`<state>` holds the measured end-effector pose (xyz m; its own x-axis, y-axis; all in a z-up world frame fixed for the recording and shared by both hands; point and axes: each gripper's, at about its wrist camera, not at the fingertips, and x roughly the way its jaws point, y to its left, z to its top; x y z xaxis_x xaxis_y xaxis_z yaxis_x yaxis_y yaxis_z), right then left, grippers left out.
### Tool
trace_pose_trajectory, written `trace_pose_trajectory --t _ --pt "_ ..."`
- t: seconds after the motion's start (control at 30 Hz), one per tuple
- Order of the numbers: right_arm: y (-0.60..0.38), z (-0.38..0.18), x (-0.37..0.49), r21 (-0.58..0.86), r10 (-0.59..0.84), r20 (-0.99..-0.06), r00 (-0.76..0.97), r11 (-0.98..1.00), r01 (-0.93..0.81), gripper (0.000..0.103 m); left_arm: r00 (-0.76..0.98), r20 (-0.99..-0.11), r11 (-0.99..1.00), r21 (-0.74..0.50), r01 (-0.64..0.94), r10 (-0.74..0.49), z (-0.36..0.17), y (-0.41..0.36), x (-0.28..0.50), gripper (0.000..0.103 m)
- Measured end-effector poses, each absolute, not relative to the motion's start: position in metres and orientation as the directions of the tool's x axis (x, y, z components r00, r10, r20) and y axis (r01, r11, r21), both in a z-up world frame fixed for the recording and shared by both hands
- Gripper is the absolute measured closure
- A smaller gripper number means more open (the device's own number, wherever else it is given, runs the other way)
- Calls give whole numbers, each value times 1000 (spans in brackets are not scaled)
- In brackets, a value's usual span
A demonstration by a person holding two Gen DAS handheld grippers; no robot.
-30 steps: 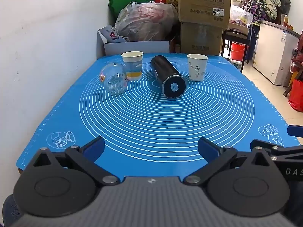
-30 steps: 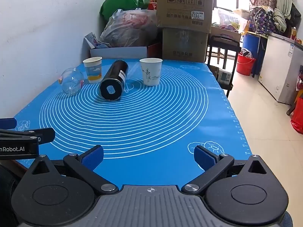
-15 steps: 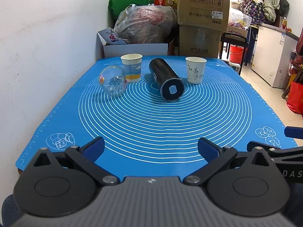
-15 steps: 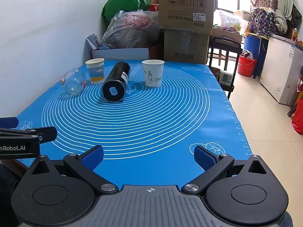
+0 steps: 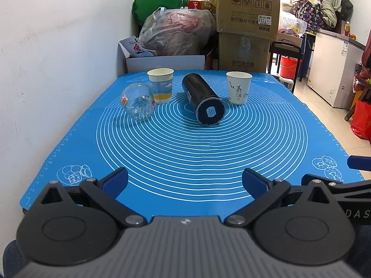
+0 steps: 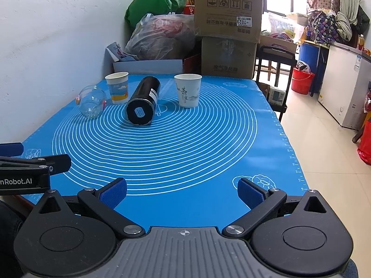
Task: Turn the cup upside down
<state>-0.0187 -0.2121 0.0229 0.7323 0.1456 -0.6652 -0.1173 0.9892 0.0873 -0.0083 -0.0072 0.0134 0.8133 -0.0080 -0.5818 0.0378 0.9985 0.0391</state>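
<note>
On the blue mat (image 5: 197, 153) (image 6: 185, 153), far side, stand two upright paper cups: one with a yellow and blue band (image 5: 161, 85) (image 6: 117, 87) and a white one with ink print (image 5: 238, 87) (image 6: 187, 90). Between them a black cylinder cup (image 5: 204, 103) (image 6: 142, 102) lies on its side, base toward me. A clear glass cup (image 5: 138, 102) (image 6: 91, 102) lies on its side at the left. My left gripper (image 5: 185, 181) and right gripper (image 6: 182, 192) are open and empty at the mat's near edge, far from all cups.
A white wall runs along the left. Bags and cardboard boxes (image 5: 248, 23) are stacked behind the table's far edge. The table's right edge drops to a tiled floor (image 6: 324, 150) with a white freezer and red buckets.
Both grippers have drawn back slightly and risen a little; the cups sit a bit farther in view. Nothing on the mat has moved.
</note>
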Motion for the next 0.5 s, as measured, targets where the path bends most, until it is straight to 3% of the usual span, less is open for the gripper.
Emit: trace_pose_trajectory --t 0.5 --pt "-212 22 -19 88 147 -665 732 989 -119 0 814 -581 998 42 51 -17 11 -11 -6 0"
